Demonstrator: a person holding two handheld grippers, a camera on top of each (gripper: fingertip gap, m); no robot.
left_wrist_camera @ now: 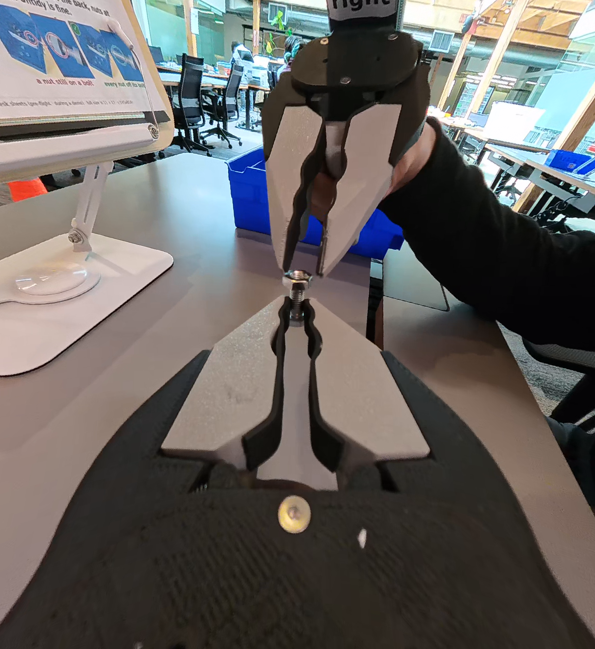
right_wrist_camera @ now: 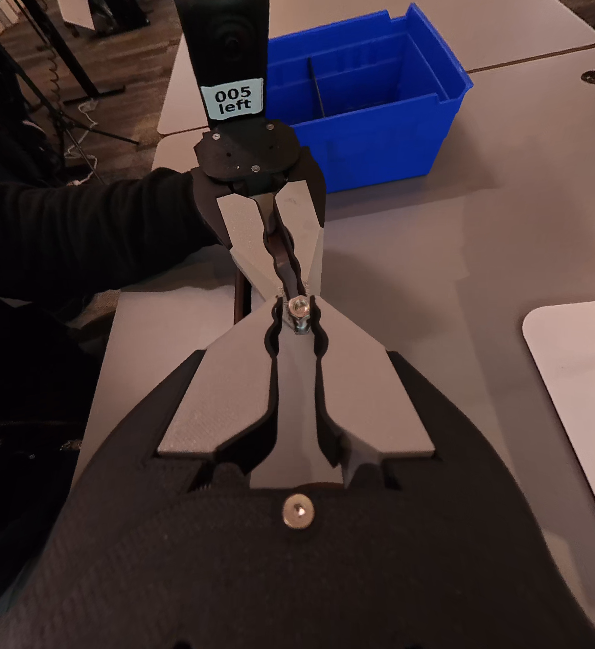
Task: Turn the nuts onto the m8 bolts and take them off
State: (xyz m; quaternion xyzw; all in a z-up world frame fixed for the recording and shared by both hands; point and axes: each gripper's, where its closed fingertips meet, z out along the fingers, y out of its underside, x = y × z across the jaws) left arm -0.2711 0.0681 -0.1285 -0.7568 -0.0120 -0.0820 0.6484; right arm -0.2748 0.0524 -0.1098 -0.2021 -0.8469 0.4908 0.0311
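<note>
The bolt is pinched by its lower shank in the tips of the left claw, above the grey tabletop. The nut is seen at the bolt's far end, with the right claw narrowed around it from opposite; actual contact cannot be told. A blue bin is seen behind.

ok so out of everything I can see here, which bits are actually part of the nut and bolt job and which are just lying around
In the job:
- bolt, held in the left gripper
- nut at the bolt's end, between the fingers of the right gripper

Lying about:
- blue bin on the table
- white stand holding an instruction sheet
- office chairs in the background
</note>
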